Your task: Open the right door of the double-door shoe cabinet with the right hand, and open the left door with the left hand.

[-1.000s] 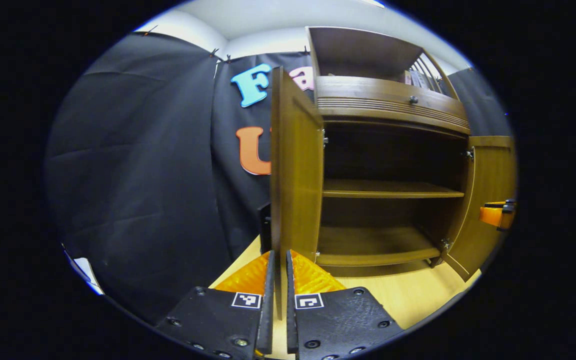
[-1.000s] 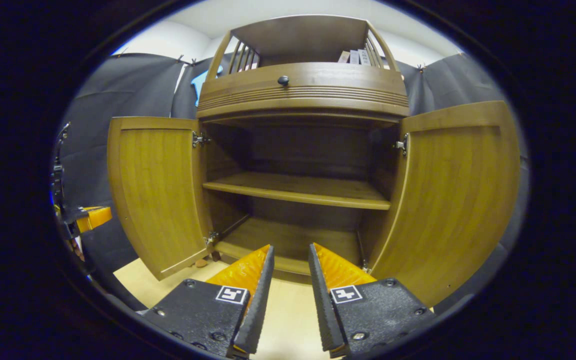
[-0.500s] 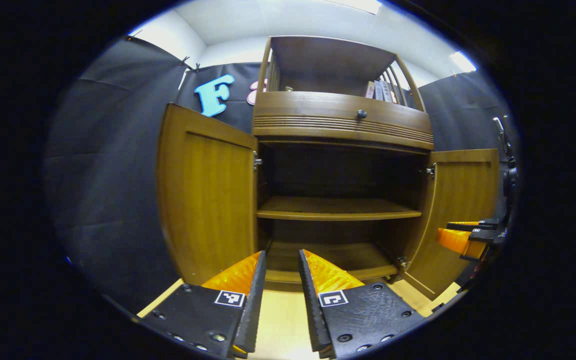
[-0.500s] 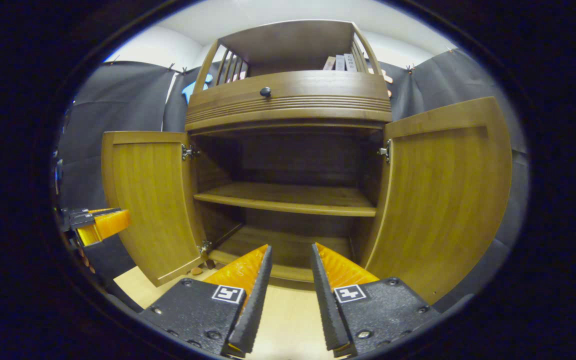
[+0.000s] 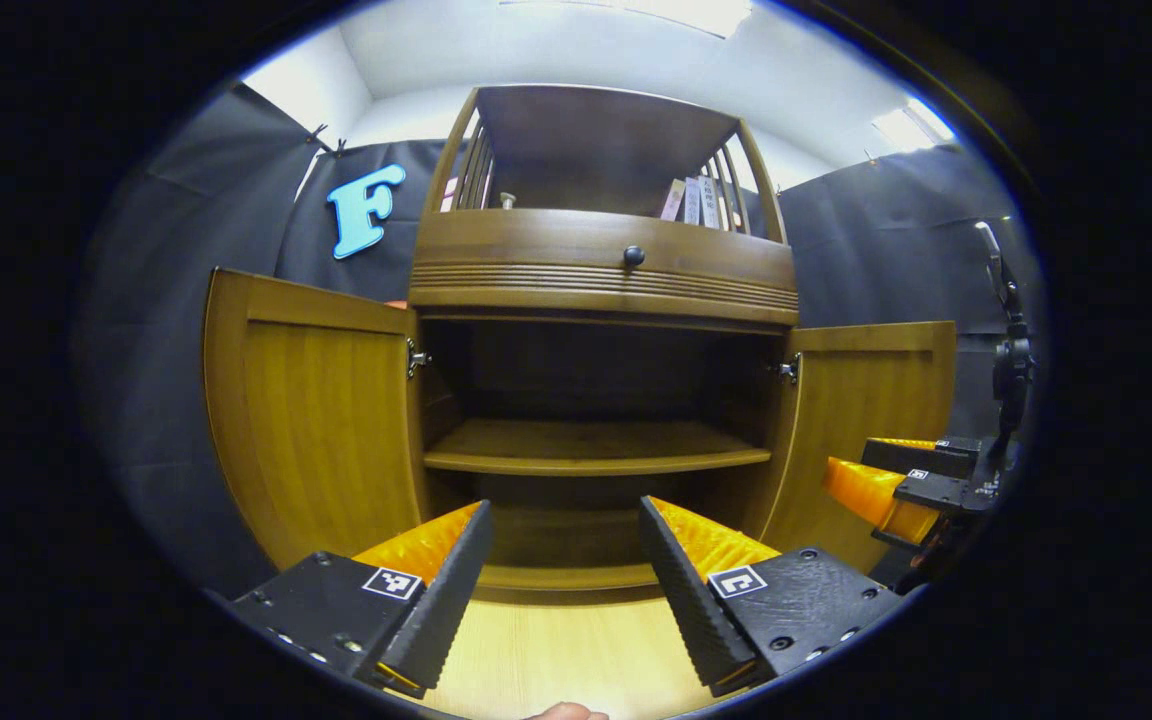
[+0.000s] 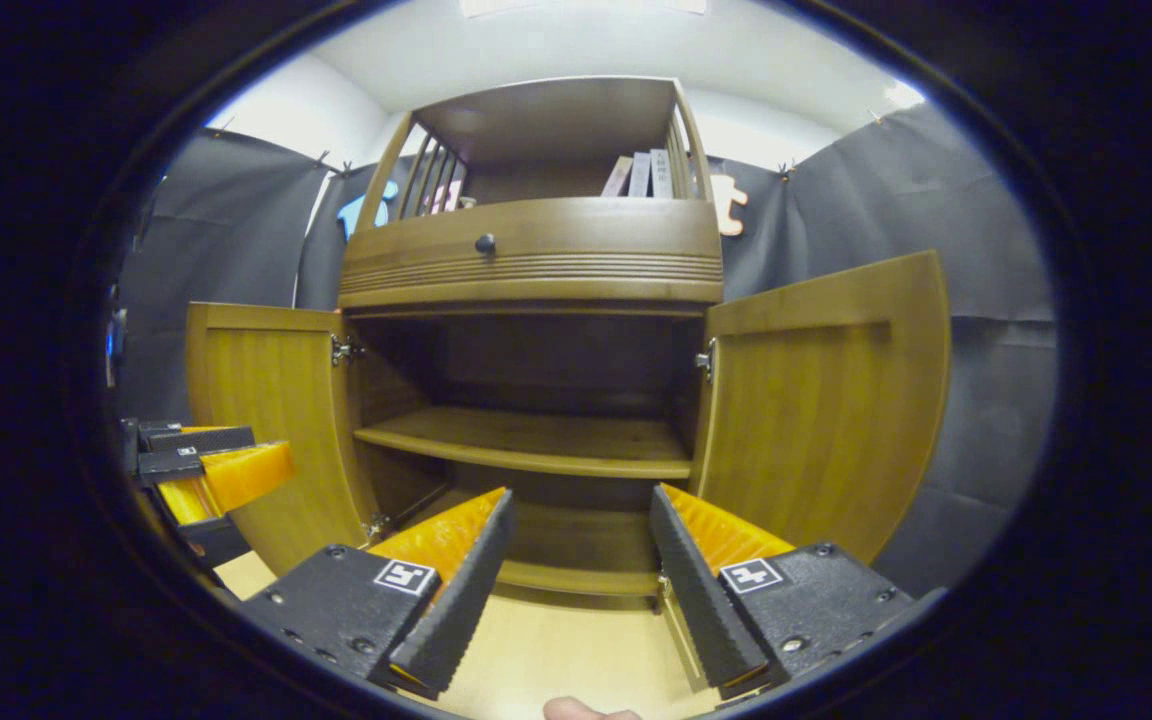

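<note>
Black screwed tongs point(image 5: 561, 585) bear square markers (ridged inner faces).

My left gripper point(image 5: 561, 585) and my right gripper point(image 6: 576, 580) both hang level with fingers spread wide, gripping nothing; a fingertip, probably mine, shows below each.

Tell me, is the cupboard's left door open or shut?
Open. The left door stands swung out from the shoe cabinet, showing its hinge and the bare shelf inside.
</note>
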The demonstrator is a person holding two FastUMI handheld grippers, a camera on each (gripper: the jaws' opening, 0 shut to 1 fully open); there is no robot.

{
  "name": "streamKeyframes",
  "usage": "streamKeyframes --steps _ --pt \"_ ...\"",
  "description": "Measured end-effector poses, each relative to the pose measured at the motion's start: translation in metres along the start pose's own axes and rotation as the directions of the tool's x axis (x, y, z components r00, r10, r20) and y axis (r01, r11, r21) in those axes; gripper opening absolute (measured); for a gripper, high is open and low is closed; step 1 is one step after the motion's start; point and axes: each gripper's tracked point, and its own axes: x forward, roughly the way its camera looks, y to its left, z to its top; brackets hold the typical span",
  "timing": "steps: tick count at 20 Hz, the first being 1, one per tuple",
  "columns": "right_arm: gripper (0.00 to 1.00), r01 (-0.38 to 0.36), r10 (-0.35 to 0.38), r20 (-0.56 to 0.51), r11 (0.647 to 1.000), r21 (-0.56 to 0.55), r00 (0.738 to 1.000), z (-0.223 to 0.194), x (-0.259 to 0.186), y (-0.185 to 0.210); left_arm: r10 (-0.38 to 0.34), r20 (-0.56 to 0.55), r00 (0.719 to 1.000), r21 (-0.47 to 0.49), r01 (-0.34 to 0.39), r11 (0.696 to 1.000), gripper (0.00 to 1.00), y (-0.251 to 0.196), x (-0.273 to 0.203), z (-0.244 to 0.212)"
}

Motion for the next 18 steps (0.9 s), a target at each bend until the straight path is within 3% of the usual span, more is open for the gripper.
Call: streamKeyframes --steps 1,4,5,6,7,8,10,12,14,18 --pt "0.91 0.004 -0.004 0.012 1.0 0.001 1.0 0.005 -0.003 -0.002 0.003 0.012 1.0 -0.001 -0.003 1.0 0.92 -0.001 0.0 0.006" --pt "0.96 0.008 -0.008 0.043 1.0 0.008 0.999 0.018 -0.007 -0.014 0.017 0.029 0.999 -0.017 -0.017 1.0 1.0 -0.002 -0.002 0.012" --pt "0.96 0.007 -0.007 0.049 1.0 0.009 0.999 0.02 -0.01 -0.015 0.021 0.035 0.999 -0.021 -0.02 1.0 0.95 -0.004 -0.003 0.014" --pt "0.96 0.007 -0.008 0.053 1.0 0.009 0.999 0.022 -0.01 -0.015 0.027 0.045 0.999 -0.024 -0.026 0.999 1.0 -0.003 -0.004 0.016" --pt "0.96 0.004 -0.004 0.055 1.0 0.009 0.998 0.022 -0.011 -0.015 0.033 0.049 0.998 -0.026 -0.032 0.999 0.95 -0.003 -0.005 0.015" --pt "0.96 -0.001 0.0 0.054 1.0 0.008 0.999 0.021 -0.011 -0.015 0.037 0.051 0.998 -0.03 -0.036 0.999 1.0 -0.003 -0.005 0.015" --pt "0.96 -0.005 0.005 0.055 1.0 0.007 0.998 0.02 -0.013 -0.016 0.04 0.049 0.998 -0.028 -0.039 0.999 0.95 -0.002 -0.006 0.016" --pt "0.96 -0.007 0.006 0.062 1.0 0.007 0.998 0.022 -0.013 -0.017 0.048 0.054 0.997 -0.017 -0.047 0.999 1.0 -0.003 -0.007 0.017" --pt "0.96 -0.009 0.008 0.068 1.0 0.011 0.998 0.025 -0.013 -0.019 0.049 0.064 0.997 -0.011 -0.048 0.999 0.95 -0.006 -0.011 0.02" --pt "0.96 -0.016 0.016 0.076 1.0 0.009 0.997 0.027 -0.013 -0.021 0.063 0.079 0.995 0.0 -0.064 0.998 1.0 -0.007 -0.014 0.023"
